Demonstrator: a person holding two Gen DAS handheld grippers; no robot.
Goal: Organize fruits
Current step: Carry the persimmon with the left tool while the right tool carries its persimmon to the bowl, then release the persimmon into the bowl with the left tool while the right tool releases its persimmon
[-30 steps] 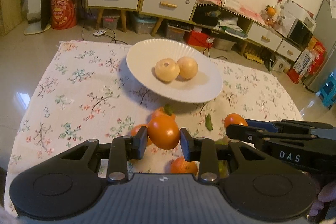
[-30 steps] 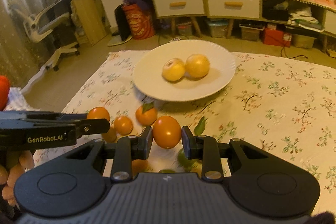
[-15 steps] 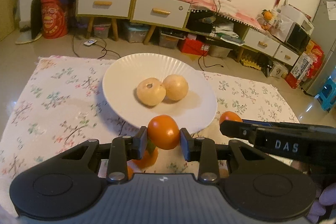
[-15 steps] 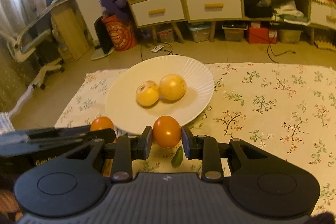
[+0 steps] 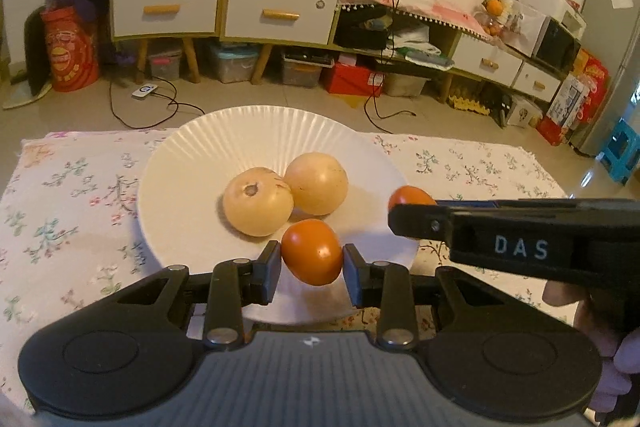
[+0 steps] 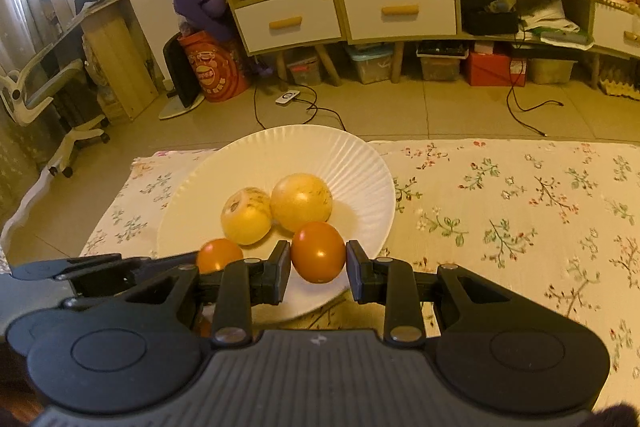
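The left gripper [image 5: 312,267] had its jaws clamped on an orange fruit [image 5: 312,251], which sat squarely between the two pads at lower centre of the left wrist frame, over the near rim of the white fluted plate [image 5: 192,163]. The right gripper [image 6: 318,269] likewise had its jaws closed on a second orange fruit [image 6: 318,251], centred between its pads over the plate's near edge. The plate, resting on the floral-clothed desk [image 6: 520,195], held two pale yellow round fruits [image 5: 258,201] touching each other side by side near its middle. In the left wrist frame the right gripper entered from the right edge, and its body covered most of its fruit, only the top showing. Whether either orange fruit touched the plate could not be told.
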